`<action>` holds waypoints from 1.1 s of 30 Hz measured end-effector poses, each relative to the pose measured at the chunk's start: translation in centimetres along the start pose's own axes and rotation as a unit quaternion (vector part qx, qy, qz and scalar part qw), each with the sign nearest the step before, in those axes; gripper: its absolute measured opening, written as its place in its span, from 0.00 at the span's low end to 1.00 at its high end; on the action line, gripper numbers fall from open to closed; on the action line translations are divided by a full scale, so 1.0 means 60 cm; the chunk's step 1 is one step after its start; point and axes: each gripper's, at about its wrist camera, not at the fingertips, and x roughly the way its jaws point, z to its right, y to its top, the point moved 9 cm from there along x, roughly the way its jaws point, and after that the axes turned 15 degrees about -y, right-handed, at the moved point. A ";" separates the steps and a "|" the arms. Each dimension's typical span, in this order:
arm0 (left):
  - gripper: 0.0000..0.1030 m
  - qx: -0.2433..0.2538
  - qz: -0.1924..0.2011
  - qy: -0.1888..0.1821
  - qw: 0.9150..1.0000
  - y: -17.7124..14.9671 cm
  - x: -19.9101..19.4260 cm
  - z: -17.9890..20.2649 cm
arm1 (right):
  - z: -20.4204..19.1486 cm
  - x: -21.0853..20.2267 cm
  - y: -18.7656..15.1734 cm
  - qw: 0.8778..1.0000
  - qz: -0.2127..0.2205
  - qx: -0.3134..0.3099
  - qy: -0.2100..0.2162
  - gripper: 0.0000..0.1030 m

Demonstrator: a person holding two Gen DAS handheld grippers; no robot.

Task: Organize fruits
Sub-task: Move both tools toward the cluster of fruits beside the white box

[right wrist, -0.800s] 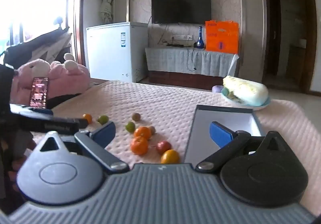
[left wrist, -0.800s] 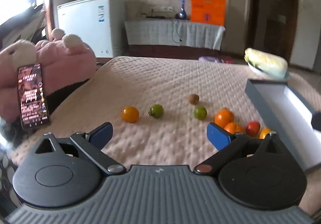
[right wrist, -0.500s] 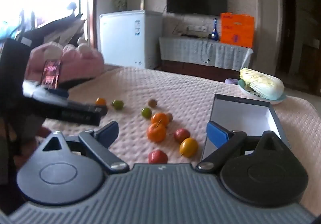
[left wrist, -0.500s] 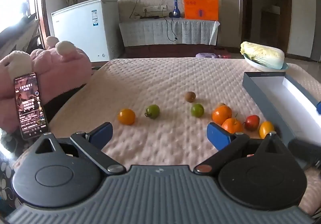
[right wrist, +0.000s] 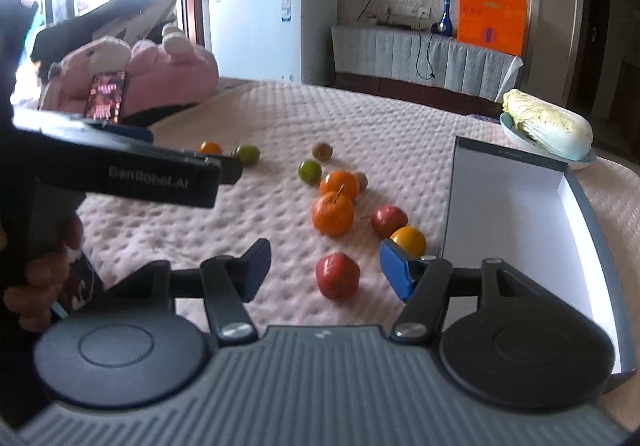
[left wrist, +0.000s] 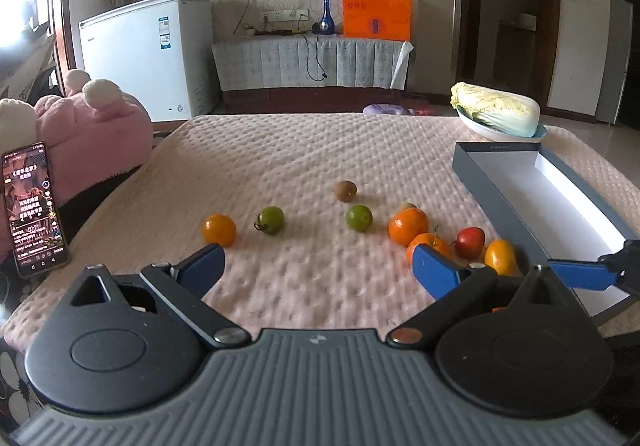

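Observation:
Several small fruits lie on the pink bumpy cloth (left wrist: 280, 166): an orange tomato (left wrist: 219, 229), a green tomato (left wrist: 270, 220), a kiwi (left wrist: 346, 190), a lime (left wrist: 359, 218), two mandarins (left wrist: 408, 226), and a red fruit (left wrist: 470, 242) beside a yellow one (left wrist: 500, 256). My left gripper (left wrist: 319, 266) hovers open above the cloth, holding nothing. My right gripper (right wrist: 326, 270) is open too; another red fruit (right wrist: 337, 275) lies on the cloth just ahead, between its fingers, untouched. The grey box (right wrist: 512, 156) with a white inside sits to the right.
A cabbage (left wrist: 496, 110) on a plate stands behind the box. At the left edge a phone (left wrist: 32, 210) leans on a pink plush (left wrist: 96, 118). In the right wrist view the left gripper's body (right wrist: 160, 174) and a person's hand (right wrist: 40, 286) fill the left side.
The right gripper has come lower and closer to the fruit cluster, so the near red fruit now lies between its fingers. One of its blue fingers has entered the left wrist view at right.

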 end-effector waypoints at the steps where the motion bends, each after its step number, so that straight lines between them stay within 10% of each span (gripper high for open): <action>1: 0.99 0.002 -0.002 0.001 1.000 0.000 0.002 0.000 | -0.002 0.003 -0.001 1.000 -0.003 -0.001 0.001 0.61; 33: 0.99 -0.012 0.006 -0.045 0.999 0.015 0.049 0.033 | 0.019 0.041 -0.013 0.998 -0.046 0.046 -0.009 0.48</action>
